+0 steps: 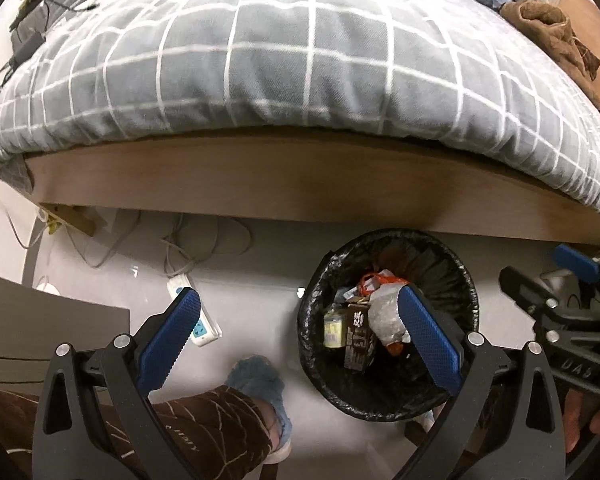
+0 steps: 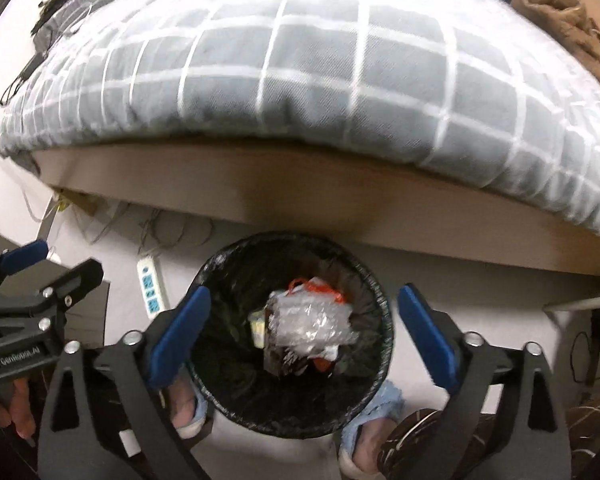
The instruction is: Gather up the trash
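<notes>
Glossy crinkled plastic bin liner (image 2: 364, 276); wooden bed frame (image 1: 300, 184).

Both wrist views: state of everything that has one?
Left gripper: open, empty.
Right gripper: open, empty, above the bin.
Bin: upright, black liner fitted, partly filled.
Clear plastic bag: crumpled, on top of the trash.
Brown carton: inside the bin, standing tilted.
Power strip: flat on the floor, cable attached.
Duvet: spread on the bed, overhanging the frame.
</notes>
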`<state>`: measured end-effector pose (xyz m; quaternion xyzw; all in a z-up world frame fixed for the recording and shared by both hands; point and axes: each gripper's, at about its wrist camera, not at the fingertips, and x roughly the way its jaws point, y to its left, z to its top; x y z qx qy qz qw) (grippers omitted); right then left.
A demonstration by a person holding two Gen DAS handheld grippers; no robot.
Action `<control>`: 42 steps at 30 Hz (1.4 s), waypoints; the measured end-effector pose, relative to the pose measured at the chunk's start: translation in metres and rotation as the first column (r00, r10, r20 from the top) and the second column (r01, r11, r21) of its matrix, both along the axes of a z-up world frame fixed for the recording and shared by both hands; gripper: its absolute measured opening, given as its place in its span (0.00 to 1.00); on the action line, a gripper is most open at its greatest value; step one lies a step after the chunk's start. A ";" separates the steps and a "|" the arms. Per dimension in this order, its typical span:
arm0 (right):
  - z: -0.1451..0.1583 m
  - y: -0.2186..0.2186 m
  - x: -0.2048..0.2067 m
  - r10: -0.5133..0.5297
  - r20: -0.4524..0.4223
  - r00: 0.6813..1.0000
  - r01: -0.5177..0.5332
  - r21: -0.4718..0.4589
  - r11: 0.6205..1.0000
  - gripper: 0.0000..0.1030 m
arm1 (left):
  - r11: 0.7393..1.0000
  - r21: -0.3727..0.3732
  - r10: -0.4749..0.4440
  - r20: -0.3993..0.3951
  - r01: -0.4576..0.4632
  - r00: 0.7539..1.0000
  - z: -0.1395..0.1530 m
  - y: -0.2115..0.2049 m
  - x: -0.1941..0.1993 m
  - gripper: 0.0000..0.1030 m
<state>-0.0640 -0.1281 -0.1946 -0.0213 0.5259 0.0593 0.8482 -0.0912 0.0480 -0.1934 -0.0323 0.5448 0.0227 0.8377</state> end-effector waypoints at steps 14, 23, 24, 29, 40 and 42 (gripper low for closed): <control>0.117 -0.051 -0.024 -0.096 0.292 0.951 0.102 -0.003 0.995 0.93 | 0.998 -0.011 -0.063 0.226 0.067 0.972 0.099 -0.031 0.001 0.94; 0.151 -0.059 -0.053 -0.085 0.365 0.927 0.103 -0.028 0.994 0.93 | 0.998 -0.007 -0.055 0.309 0.060 0.950 0.143 -0.044 -0.023 0.94; 0.152 -0.060 -0.056 -0.086 0.366 0.926 0.105 -0.031 0.994 0.93 | 0.998 -0.009 -0.052 0.311 0.058 0.949 0.144 -0.044 -0.027 0.94; 0.152 -0.068 -0.064 -0.103 0.356 0.929 0.117 -0.019 0.993 0.93 | 0.998 -0.006 -0.063 0.303 0.068 0.951 0.143 -0.050 -0.036 0.94; 0.149 -0.069 -0.064 -0.107 0.351 0.930 0.118 -0.011 0.993 0.93 | 0.998 0.012 -0.070 0.304 0.069 0.950 0.143 -0.053 -0.034 0.94; 0.149 -0.069 -0.064 -0.108 0.350 0.931 0.118 -0.006 0.993 0.93 | 0.997 0.017 -0.071 0.302 0.069 0.951 0.142 -0.053 -0.033 0.94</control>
